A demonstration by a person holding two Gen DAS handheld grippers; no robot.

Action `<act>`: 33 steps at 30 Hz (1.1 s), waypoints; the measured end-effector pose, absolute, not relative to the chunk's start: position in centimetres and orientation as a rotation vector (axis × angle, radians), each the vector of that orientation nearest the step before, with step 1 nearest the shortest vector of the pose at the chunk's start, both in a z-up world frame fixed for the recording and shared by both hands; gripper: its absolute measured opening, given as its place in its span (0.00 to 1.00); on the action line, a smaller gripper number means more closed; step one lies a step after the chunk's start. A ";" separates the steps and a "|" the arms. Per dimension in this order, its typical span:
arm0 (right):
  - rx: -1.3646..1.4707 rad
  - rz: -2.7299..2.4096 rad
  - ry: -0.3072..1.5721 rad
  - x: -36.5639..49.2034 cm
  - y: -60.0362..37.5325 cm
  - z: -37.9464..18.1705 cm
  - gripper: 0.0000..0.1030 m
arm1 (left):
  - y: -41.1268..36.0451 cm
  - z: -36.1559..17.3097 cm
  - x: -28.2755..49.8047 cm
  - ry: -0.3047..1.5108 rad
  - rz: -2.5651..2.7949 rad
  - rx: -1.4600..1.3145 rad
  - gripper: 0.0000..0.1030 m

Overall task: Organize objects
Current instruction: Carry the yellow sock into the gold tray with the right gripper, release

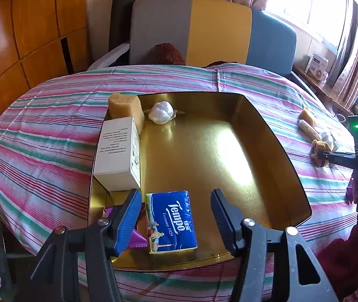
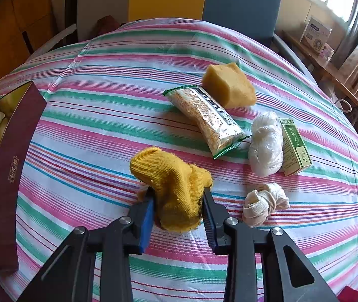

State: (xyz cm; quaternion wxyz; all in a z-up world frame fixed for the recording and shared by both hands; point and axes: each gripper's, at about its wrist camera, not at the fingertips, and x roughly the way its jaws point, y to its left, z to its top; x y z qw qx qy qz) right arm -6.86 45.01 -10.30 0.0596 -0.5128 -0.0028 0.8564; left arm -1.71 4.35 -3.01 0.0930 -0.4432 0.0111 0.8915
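Because the yellow knitted cloth [image 2: 172, 188] is soft and limp, it will sag and fold wherever it is not held — so the right gripper [image 2: 177, 211] has its jaws pinching the bunched middle of it, just above the striped counter [image 2: 103, 130]. It looks light and rough-woven, not slippery; a pinch through the thick of the bundle seems safer than one on a loose edge, which could slide out or trail.

Beyond it on the counter lie a yellow sponge [image 2: 229, 85] touching a wafer packet [image 2: 208, 119], a white plastic-wrapped bundle [image 2: 265, 144] against a small green box [image 2: 295, 147], and a knotted cream cloth [image 2: 264, 203] just beside the right jaw. The sponge should squash under pressure; the wafers are probably brittle and want a gentle hold across the packet's width; the box is stiff and easy to take by its long sides.

At the left edge stands the dark red wall of the gold tray [image 2: 10, 171]. The left gripper [image 1: 175, 216] hovers over that tray [image 1: 267, 130] with jaws spread and holding nothing, a Tempo tissue pack [image 1: 171, 222] lying between them on the tray floor. Also inside: a white carton [image 1: 117, 156], another sponge [image 1: 126, 109] leaning at the rim, a white wrapped ball [image 1: 161, 112] and a purple packet [image 1: 135, 234] partly hidden by the left jaw.
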 end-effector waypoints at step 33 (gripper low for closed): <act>-1.792 2.992 0.296 -13.9 16.0 -4.1 0.30 | -6.4 -4.4 -2.2 -0.289 2.697 -1.396 0.56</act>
